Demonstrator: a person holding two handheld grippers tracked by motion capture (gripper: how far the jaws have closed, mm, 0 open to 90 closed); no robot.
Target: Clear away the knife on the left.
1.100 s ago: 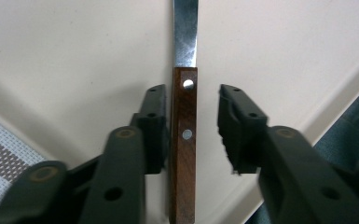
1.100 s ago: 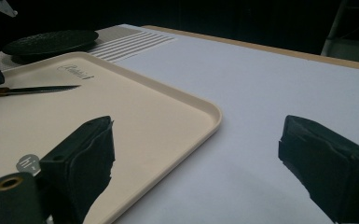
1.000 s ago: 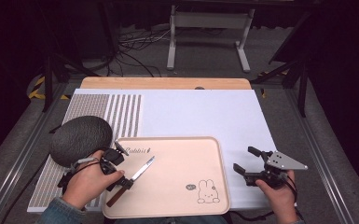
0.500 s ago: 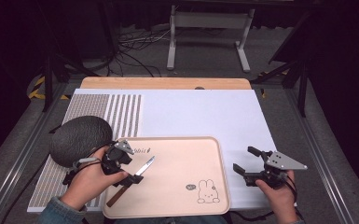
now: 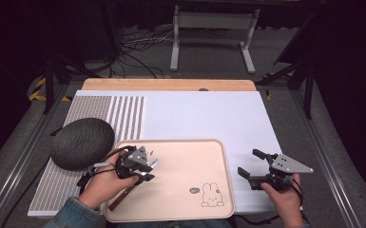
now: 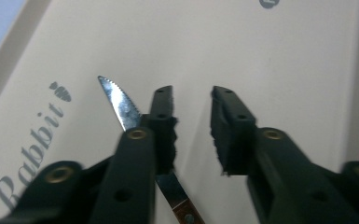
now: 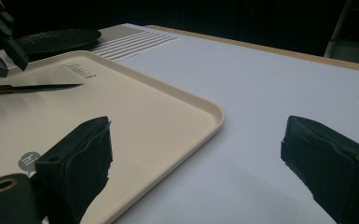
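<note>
- the left hand-held gripper (image 6: 191, 119) hangs released over the knife (image 6: 121, 105) on the pink tray (image 5: 190, 161); the blade passes under one jaw, apparently not between the two.
- the knife's long axis runs diagonally, handle nearest the person.
- the right hand-held gripper (image 5: 259, 166), also released, hovers well apart over the white bench (image 5: 204, 114).
- a dark room lies beyond.

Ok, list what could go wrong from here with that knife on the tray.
1. The left gripper has its jaws open above the serrated knife, which lies under one jaw, not between them; closing now would likely miss.
2. The blade lies flat on the smooth tray, so it may slide.
3. The right gripper is off the tray, not steadying it.
</note>
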